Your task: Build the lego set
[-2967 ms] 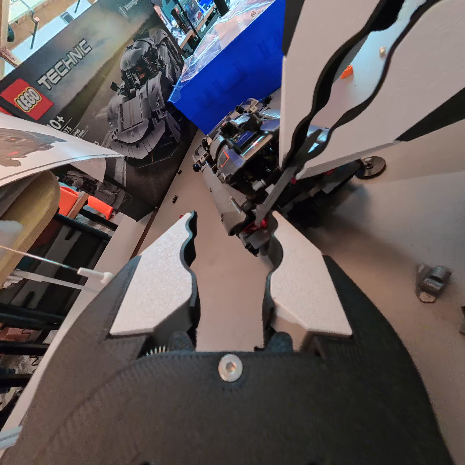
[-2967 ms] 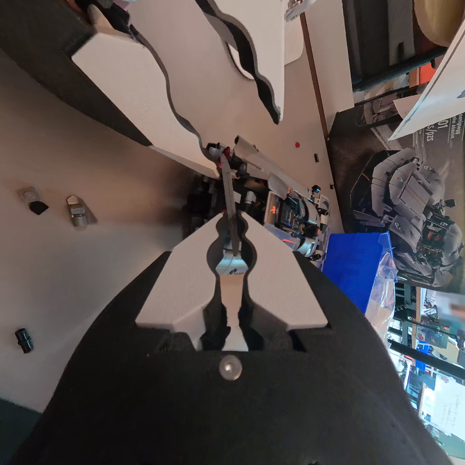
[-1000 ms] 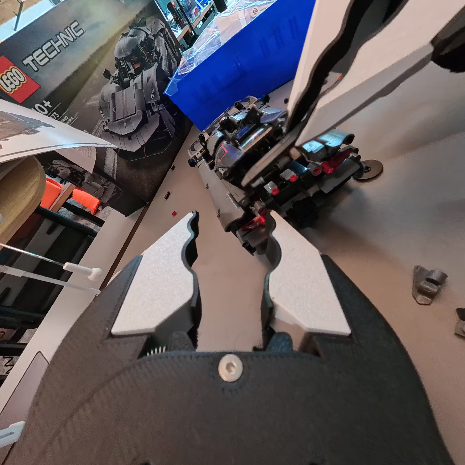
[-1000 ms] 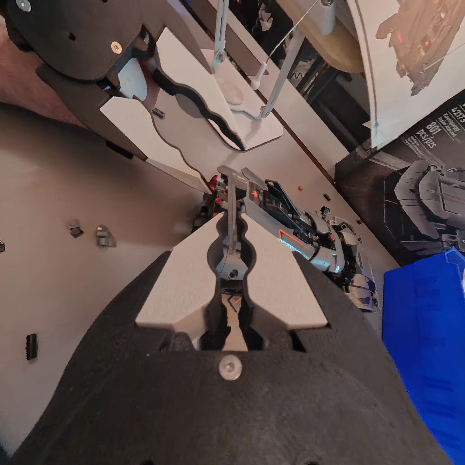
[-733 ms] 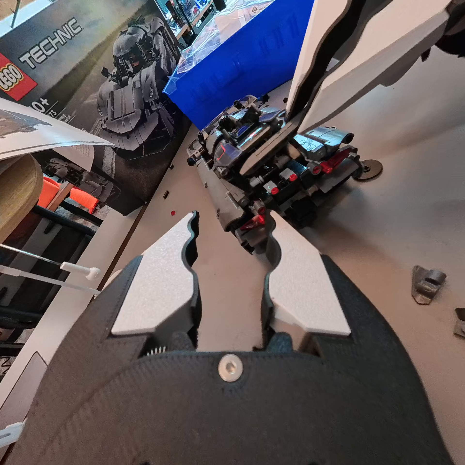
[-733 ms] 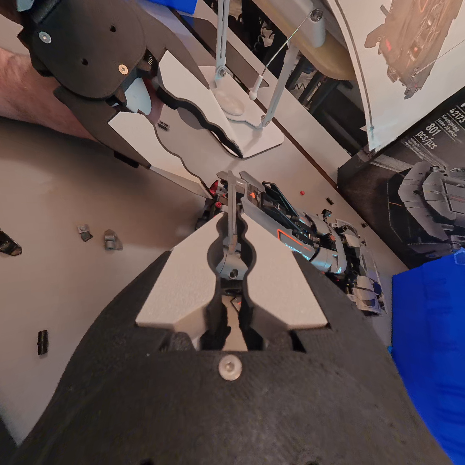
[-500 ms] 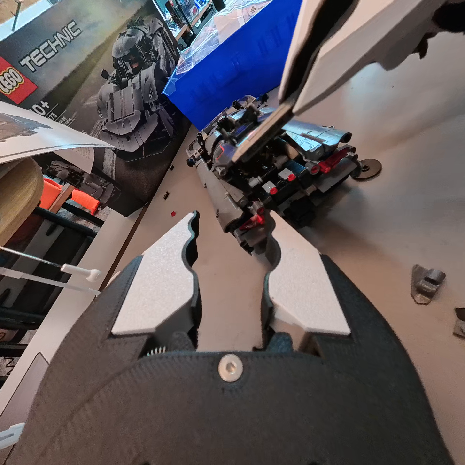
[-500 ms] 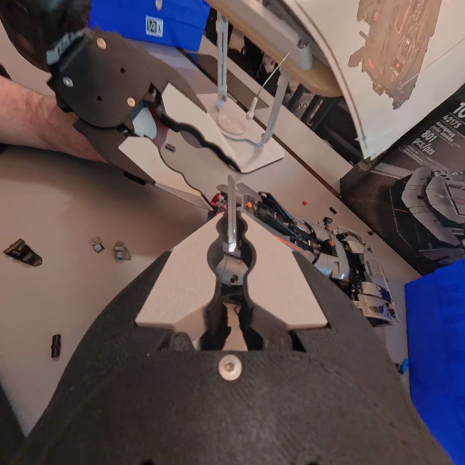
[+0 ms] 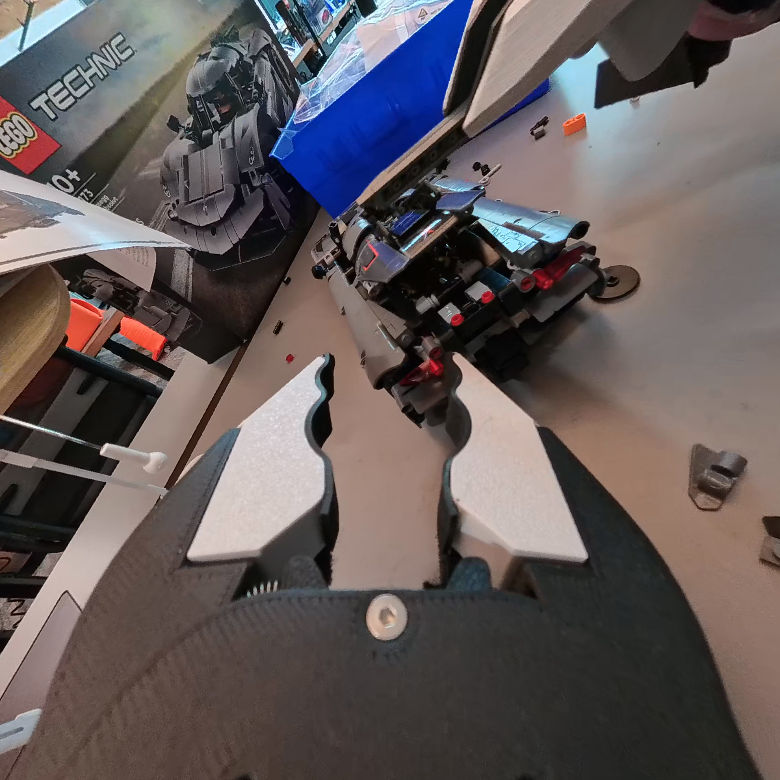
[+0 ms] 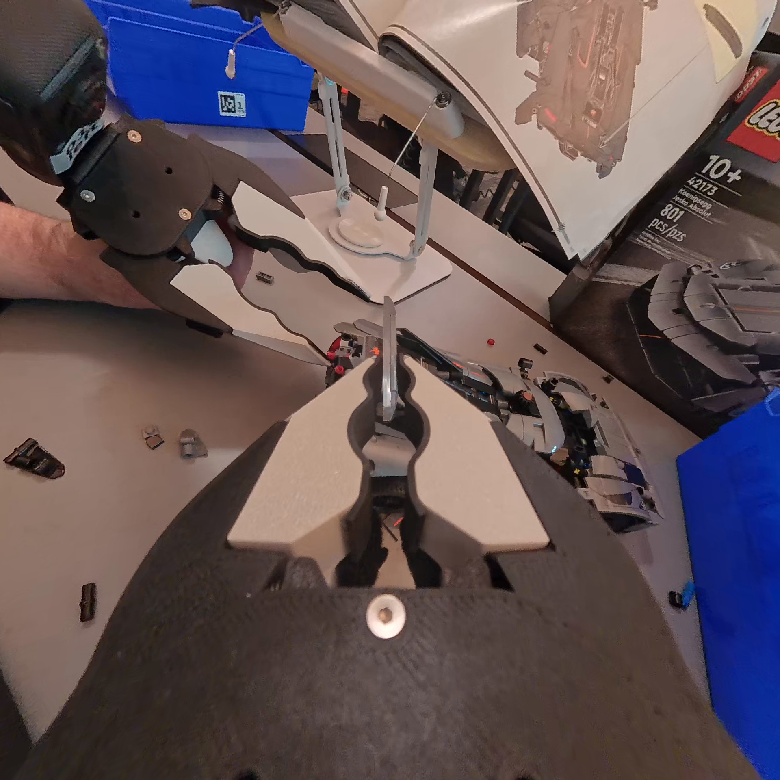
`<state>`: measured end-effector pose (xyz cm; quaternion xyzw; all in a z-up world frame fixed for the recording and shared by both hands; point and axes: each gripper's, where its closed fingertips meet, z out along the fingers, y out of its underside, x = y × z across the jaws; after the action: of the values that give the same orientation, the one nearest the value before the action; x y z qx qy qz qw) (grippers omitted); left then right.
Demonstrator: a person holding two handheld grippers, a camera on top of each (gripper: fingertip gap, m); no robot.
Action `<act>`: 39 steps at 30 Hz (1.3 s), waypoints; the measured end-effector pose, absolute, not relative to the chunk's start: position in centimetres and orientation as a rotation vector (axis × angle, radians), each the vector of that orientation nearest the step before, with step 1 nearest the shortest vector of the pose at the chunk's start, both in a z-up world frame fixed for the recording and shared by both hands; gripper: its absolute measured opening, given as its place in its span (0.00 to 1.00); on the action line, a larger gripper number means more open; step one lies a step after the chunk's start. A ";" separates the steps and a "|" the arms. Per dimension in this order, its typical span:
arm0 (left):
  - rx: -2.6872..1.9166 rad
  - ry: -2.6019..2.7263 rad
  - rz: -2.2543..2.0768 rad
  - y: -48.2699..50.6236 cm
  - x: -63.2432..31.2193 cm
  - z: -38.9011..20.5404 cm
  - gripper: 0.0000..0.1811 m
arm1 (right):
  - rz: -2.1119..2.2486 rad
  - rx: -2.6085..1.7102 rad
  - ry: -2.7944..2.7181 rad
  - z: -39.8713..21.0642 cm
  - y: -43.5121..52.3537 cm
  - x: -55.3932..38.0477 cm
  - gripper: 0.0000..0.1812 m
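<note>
Pale tabletop (image 9: pixel 675 380) strewn with small loose parts. Grey lego car (image 9: pixel 443 287) sits mid-frame in left wrist view, just beyond left gripper (image 9: pixel 390 375) — fingers wide apart, holding nothing, one tip beside car's rear. Right gripper (image 10: pixel 389 367) clamped on long grey beam (image 10: pixel 389 358), held above car. Set box (image 9: pixel 147 147) upper left, blue bin (image 9: pixel 380 114) behind car.

the lego car (image 9: pixel 456 270) is grey and black with red and orange accents, the bin (image 9: pixel 380 114) solid blue, the table (image 9: pixel 633 380) plain pale beige, the loose ring (image 9: pixel 575 125) orange.
</note>
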<state>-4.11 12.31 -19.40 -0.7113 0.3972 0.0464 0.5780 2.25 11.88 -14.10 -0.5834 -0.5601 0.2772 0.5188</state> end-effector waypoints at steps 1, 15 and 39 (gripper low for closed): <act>-1.664 0.930 0.109 12.3 -4.1 -19.4 0.28 | 0.663 -1.399 -1.342 -14.1 11.9 2.3 0.02; -1.667 0.929 0.107 12.3 -4.2 -19.4 0.28 | 0.649 -1.394 -1.198 -12.2 13.8 3.8 0.02; -1.688 0.930 0.088 12.3 -4.2 -19.6 0.27 | 0.842 -1.483 -0.861 -10.2 19.0 9.0 0.03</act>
<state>-4.21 12.33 -19.63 -0.7192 0.3960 0.0373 0.5697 9.03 18.98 -10.22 -0.6338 -0.3679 0.3598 0.5775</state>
